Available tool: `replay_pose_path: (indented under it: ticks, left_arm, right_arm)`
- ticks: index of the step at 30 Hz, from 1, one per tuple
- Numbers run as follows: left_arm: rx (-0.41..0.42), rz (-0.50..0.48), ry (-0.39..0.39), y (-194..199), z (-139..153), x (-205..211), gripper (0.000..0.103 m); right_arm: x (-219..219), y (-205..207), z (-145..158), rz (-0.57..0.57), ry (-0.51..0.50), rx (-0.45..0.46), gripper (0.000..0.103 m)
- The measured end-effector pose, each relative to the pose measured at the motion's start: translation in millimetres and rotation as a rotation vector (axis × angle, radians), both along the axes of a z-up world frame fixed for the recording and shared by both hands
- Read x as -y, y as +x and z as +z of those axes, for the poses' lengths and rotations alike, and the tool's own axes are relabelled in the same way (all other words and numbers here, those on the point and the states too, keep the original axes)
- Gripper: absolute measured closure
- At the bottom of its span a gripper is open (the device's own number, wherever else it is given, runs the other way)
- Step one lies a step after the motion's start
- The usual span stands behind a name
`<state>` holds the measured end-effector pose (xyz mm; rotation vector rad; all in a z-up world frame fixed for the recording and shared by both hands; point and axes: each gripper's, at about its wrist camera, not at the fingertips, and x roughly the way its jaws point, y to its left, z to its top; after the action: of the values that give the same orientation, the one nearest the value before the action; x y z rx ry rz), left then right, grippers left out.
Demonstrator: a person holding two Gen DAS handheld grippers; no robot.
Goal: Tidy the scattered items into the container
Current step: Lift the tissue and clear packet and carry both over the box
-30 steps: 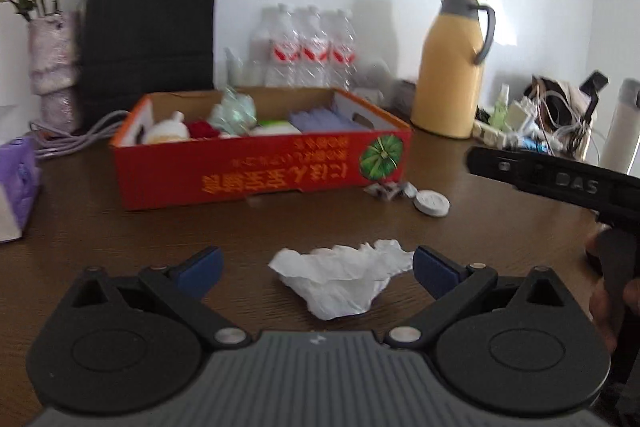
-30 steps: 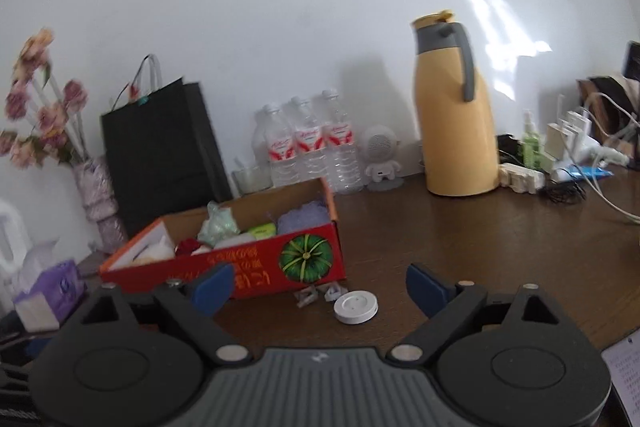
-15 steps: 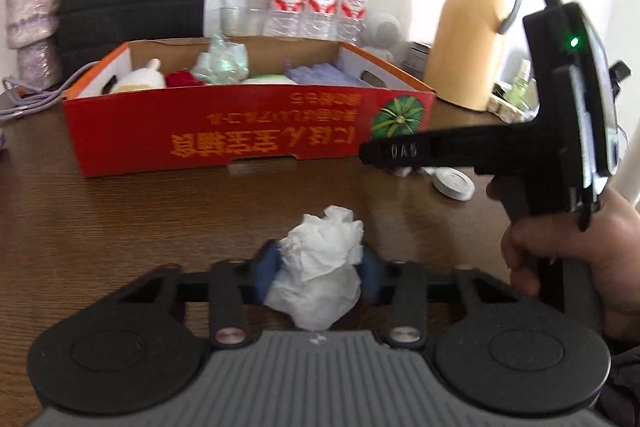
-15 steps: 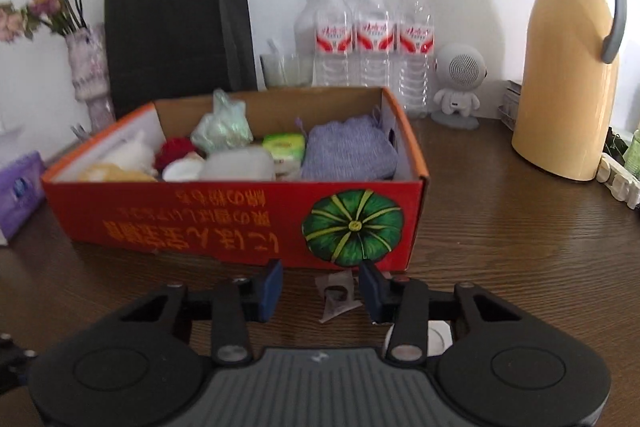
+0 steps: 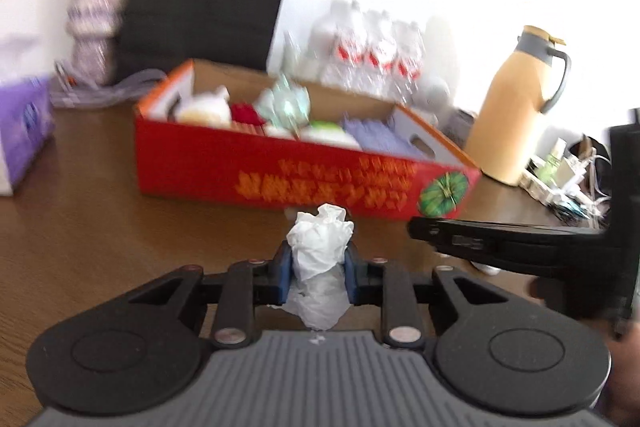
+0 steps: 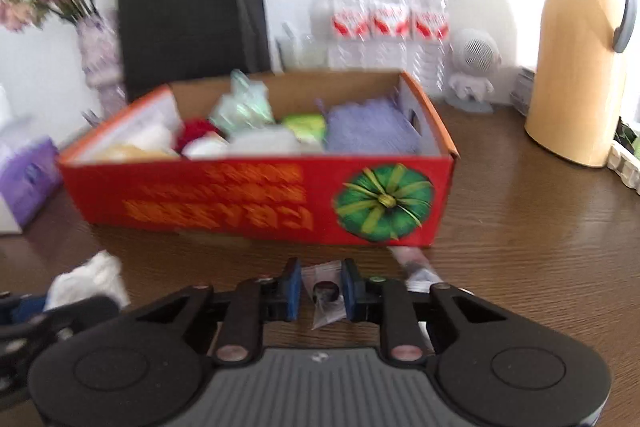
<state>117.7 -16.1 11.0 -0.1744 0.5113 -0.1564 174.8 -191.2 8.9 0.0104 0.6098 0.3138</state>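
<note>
On the wooden table (image 5: pixel 80 211), the left gripper (image 5: pixel 316 273) was closing on a crumpled tissue (image 5: pixel 320 251); the right gripper (image 6: pixel 320 289) was closing on a small clear packet (image 6: pixel 326 293). Beyond stood the red box (image 6: pixel 240 203), already holding several items.

- right gripper (image 6: pixel 320 289) jaws closing on a small clear packet (image 6: pixel 326 293), pads touching it
- red box (image 6: pixel 256 203) just beyond, full
- crumpled tissue (image 6: pixel 90 281) near left
- yellow thermos (image 6: pixel 580 67) far right
</note>
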Motion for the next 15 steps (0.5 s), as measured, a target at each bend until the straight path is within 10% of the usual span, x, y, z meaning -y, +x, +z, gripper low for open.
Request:
replay_pose_path:
  ticks: [8, 15]
  left_arm:
    - [0.265, 0.083, 0.102, -59.1, 48.3, 10.5, 0.077]
    - [0.241, 0.164, 0.147, -125.4, 36.2, 19.5, 0.076]
  right_arm:
    - [8.8, -76.9, 72.1, 0.025, 0.102, 0.257, 0.083]
    - [3.6, -157.8, 62.2, 0.048, 0.017, 0.339, 0.083]
